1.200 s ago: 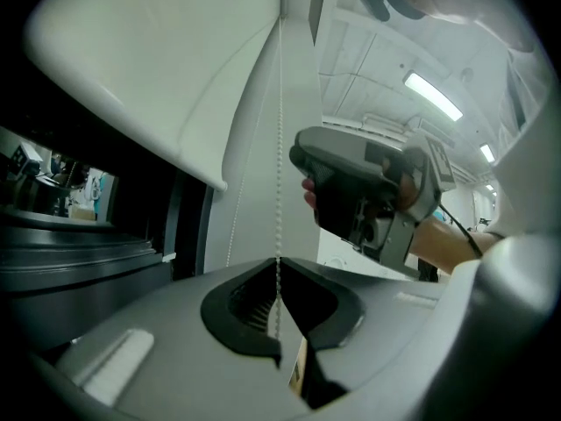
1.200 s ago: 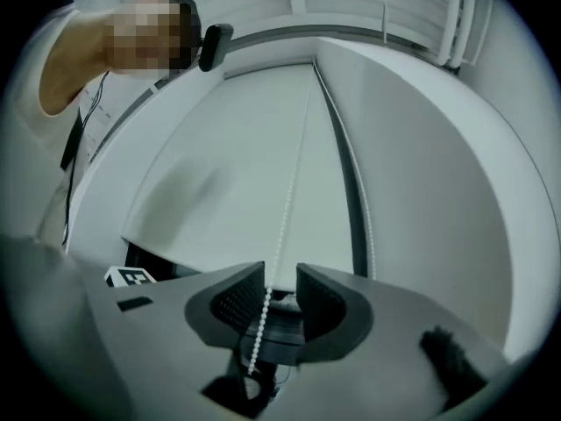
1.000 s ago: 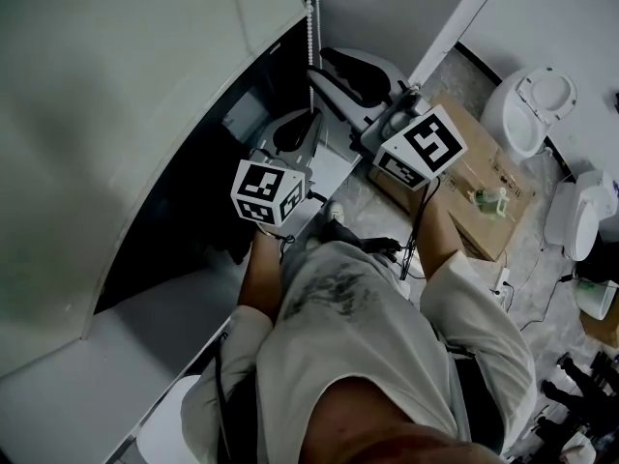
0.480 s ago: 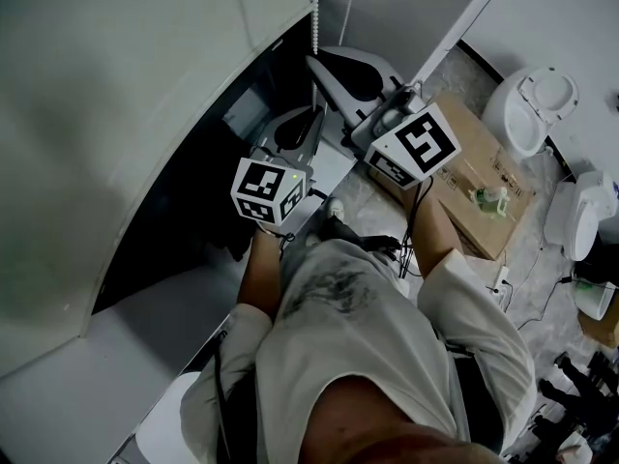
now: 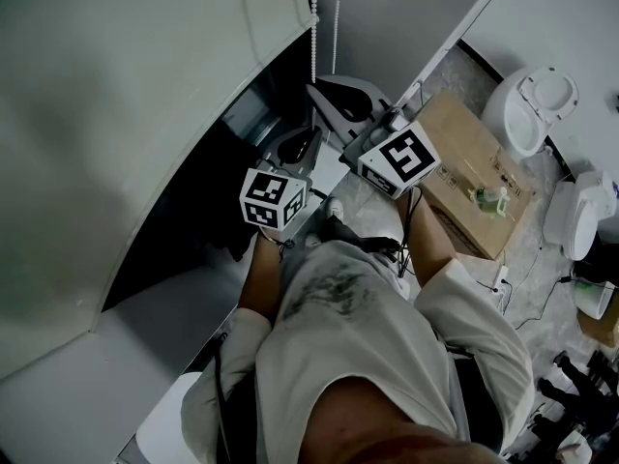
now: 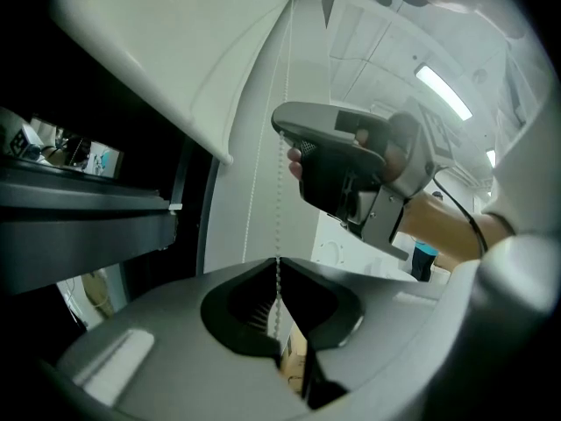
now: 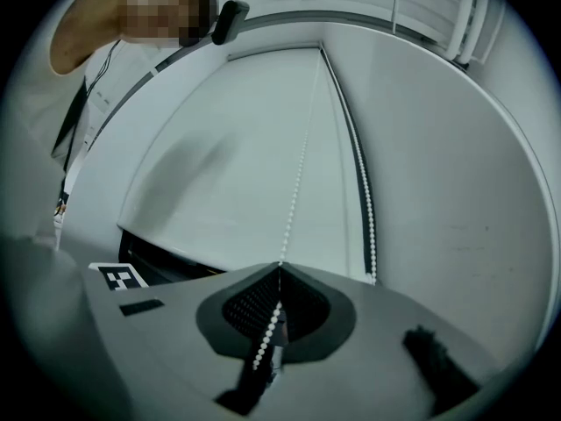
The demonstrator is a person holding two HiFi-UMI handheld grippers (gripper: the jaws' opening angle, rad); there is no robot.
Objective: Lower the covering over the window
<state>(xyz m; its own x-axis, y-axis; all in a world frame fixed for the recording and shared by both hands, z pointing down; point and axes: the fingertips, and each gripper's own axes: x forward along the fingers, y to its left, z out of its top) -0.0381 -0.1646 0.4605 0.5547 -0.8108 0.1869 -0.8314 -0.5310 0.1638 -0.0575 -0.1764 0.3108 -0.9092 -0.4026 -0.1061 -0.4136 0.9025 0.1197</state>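
A white roller blind (image 5: 126,95) hangs partway down over the dark window (image 5: 193,220). Its white bead chain (image 5: 314,27) drops beside the blind's right edge. My right gripper (image 5: 316,87) is the upper one and is shut on that chain; in the right gripper view the beads (image 7: 298,182) run up from the closed jaws (image 7: 280,270), with a second strand (image 7: 368,226) to the right. My left gripper (image 5: 313,131) sits just below, shut on the same chain (image 6: 282,147), which enters its jaws (image 6: 279,261). The right gripper (image 6: 351,169) shows above it there.
A grey windowsill (image 5: 164,317) runs below the window. On the floor to the right lie a cardboard box (image 5: 474,177), a white toilet (image 5: 532,104) and other white fixtures (image 5: 585,216). The person's body fills the lower middle of the head view.
Both grippers have come down along the chain, the right one more noticeably. More chain shows above them, and a second strand has come into sight.
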